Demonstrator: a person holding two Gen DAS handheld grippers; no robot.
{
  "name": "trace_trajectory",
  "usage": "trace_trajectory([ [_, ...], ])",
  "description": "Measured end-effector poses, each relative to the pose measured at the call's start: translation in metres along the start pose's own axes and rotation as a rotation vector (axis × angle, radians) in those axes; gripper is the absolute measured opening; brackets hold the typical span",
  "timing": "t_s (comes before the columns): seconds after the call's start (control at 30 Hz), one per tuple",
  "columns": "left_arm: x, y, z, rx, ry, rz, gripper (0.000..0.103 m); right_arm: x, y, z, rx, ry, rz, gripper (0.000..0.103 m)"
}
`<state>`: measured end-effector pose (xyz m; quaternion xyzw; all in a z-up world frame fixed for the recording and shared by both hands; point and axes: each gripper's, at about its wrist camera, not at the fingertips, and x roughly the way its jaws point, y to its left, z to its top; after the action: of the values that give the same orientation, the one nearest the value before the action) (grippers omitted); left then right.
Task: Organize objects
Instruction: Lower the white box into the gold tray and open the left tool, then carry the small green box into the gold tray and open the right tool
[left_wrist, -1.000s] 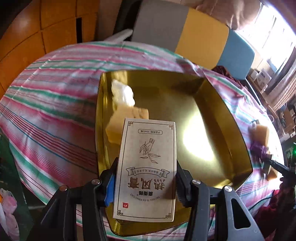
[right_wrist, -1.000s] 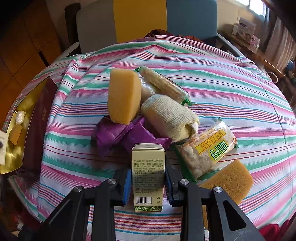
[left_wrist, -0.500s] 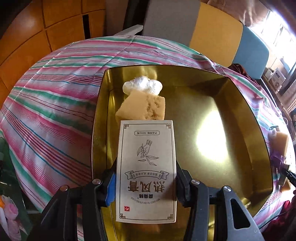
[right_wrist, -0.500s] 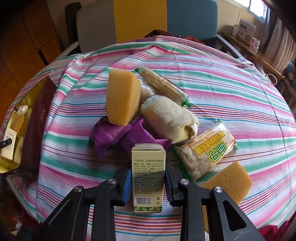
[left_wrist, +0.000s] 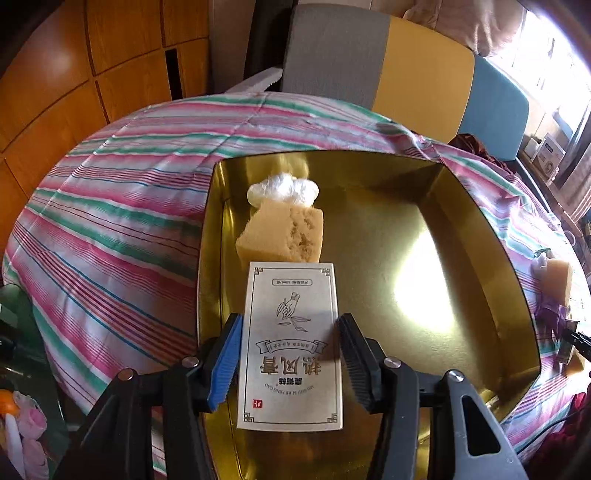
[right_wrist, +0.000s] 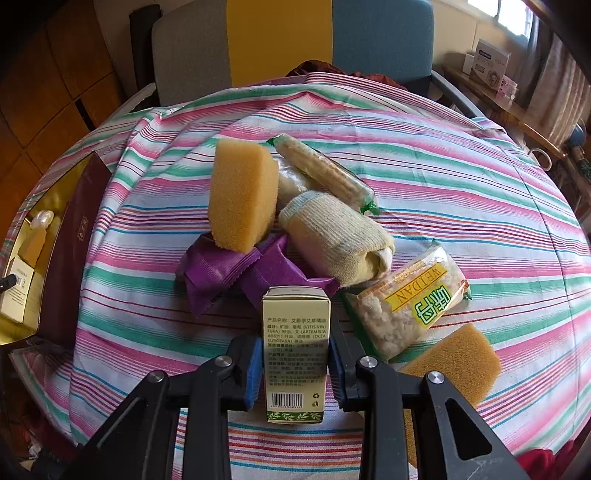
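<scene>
My left gripper is low inside the gold tray, near its left wall. A flat cream box with dark print lies between the pads, and narrow gaps show on both sides as the jaws are opening. Just beyond the box sit a yellow sponge and a clear plastic bundle. My right gripper is shut on a small green-and-cream carton, held upright above the striped cloth in front of a pile of objects.
The pile holds an upright sponge, purple packets, a rolled cloth, a wrapped corn cob, a WEIDAN snack bag and a flat sponge. A dark red panel forms the tray's near side. Chairs stand behind the table.
The left gripper carried the cream box deeper over the tray towards the sponge, and its pads have come off the box. The right gripper and its carton stayed still.
</scene>
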<state>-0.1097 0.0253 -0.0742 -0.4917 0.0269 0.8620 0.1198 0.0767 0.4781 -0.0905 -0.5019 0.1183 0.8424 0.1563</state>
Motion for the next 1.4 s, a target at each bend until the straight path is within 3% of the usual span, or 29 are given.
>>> trace_trajectory([
  [0.43, -0.062, 0.003, -0.020, -0.011, -0.144, -0.047, 0.056, -0.029, -0.010, 0.001, 0.096, -0.096, 0.021, 0.030],
  [0.6, -0.068, 0.008, -0.025, -0.022, -0.154, -0.070, 0.056, -0.063, 0.014, 0.011, 0.062, -0.168, 0.066, 0.030],
  [0.9, -0.066, 0.033, -0.033, -0.083, -0.147, -0.093, 0.056, -0.097, 0.151, 0.035, -0.198, -0.221, 0.253, 0.030],
  [1.17, -0.073, 0.083, -0.038, -0.201, -0.169, -0.066, 0.056, -0.066, 0.308, 0.016, -0.444, -0.102, 0.430, 0.030],
  [1.4, -0.065, 0.104, -0.043, -0.254, -0.155, -0.064, 0.056, -0.021, 0.381, -0.013, -0.585, 0.017, 0.417, 0.030],
])
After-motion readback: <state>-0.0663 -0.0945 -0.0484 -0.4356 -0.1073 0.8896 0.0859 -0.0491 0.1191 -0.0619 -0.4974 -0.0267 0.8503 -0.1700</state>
